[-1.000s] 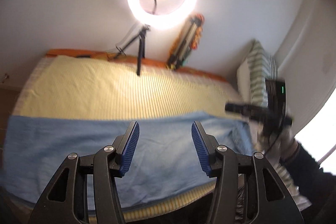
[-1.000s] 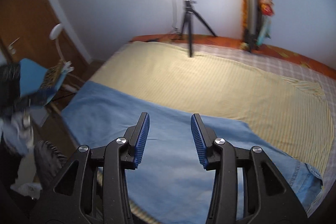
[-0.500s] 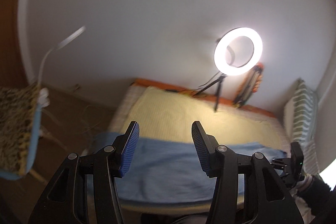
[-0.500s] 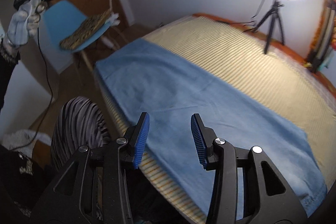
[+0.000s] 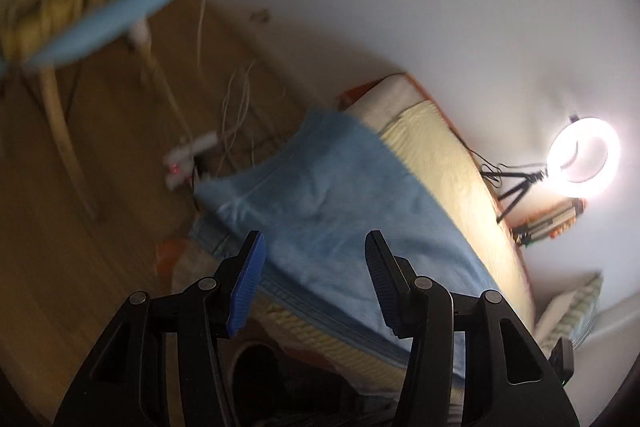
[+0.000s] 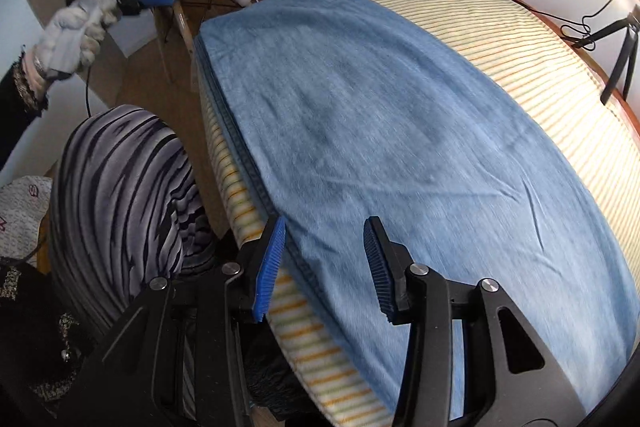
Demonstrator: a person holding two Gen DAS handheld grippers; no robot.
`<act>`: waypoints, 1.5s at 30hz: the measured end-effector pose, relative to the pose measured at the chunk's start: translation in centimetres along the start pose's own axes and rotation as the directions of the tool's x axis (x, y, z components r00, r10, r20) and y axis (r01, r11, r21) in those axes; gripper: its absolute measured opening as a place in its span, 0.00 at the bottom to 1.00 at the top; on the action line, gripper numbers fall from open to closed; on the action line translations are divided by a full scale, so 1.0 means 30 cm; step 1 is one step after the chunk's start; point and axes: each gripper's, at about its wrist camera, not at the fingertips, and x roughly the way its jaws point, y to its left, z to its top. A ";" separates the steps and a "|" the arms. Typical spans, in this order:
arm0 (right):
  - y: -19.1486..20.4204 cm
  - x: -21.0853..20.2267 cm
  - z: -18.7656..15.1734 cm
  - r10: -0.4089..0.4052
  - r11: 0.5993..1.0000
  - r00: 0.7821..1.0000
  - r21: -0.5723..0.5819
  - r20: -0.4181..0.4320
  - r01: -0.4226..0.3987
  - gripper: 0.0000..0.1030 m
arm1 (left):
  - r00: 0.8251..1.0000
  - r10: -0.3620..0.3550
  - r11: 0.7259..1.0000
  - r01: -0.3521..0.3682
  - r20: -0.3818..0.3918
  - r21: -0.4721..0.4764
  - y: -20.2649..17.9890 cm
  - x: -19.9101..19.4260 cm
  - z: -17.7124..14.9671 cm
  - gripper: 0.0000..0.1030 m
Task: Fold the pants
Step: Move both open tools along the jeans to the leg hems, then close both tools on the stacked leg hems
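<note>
Both grippers have swung down toward the bed's [image 6: 520,39] near edge. Left gripper [image 5: 312,279] and right gripper [image 6: 324,263] hold fingers partly open, empty. Pants [image 6: 400,131] lie flat along that edge. Risk: pinching the striped sheet [image 6: 256,203] with the denim seam.

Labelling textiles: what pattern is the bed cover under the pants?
Pale yellow bed cover with thin stripes; clearest in right wrist view.
</note>
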 end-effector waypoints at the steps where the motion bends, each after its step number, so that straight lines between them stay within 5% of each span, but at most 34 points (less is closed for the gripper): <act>1: 0.007 0.012 0.011 -0.006 1.000 1.000 -0.005 -0.005 0.006 0.42 | 1.000 -0.002 1.000 0.002 -0.008 -0.024 0.019 0.024 0.000 0.49; 17: 0.048 0.120 0.055 -0.053 0.993 0.995 -0.108 -0.081 0.044 0.42 | 0.999 0.039 0.979 -0.045 -0.034 -0.198 0.162 0.204 0.055 0.49; 23: 0.099 0.106 0.038 -0.086 0.977 0.992 -0.203 -0.091 0.066 0.42 | 0.996 0.086 0.984 -0.085 0.003 -0.154 0.149 0.204 0.060 0.46; 26: 0.094 0.117 0.030 -0.101 0.972 0.991 -0.220 -0.087 0.080 0.34 | 0.994 0.108 0.988 -0.105 0.021 -0.113 0.130 0.206 0.065 0.26; 28: 0.099 0.112 0.030 -0.088 0.970 0.993 -0.233 -0.078 0.068 0.12 | 0.990 0.135 0.989 -0.132 0.046 -0.069 0.107 0.199 0.067 0.14; 29: 0.103 0.106 0.031 -0.087 0.968 0.994 -0.242 -0.073 0.067 0.11 | 0.988 0.141 0.989 -0.138 0.057 -0.060 0.102 0.194 0.068 0.09; 38: 0.094 -0.002 0.045 -0.026 0.978 0.999 -0.207 -0.029 0.019 0.05 | 0.968 0.160 0.987 -0.163 0.193 -0.003 0.048 0.075 0.061 0.06; 45: 0.111 0.046 0.007 -0.002 0.974 0.997 -0.225 -0.084 -0.017 0.04 | 0.972 0.196 0.980 -0.191 0.126 -0.050 0.124 0.140 0.018 0.06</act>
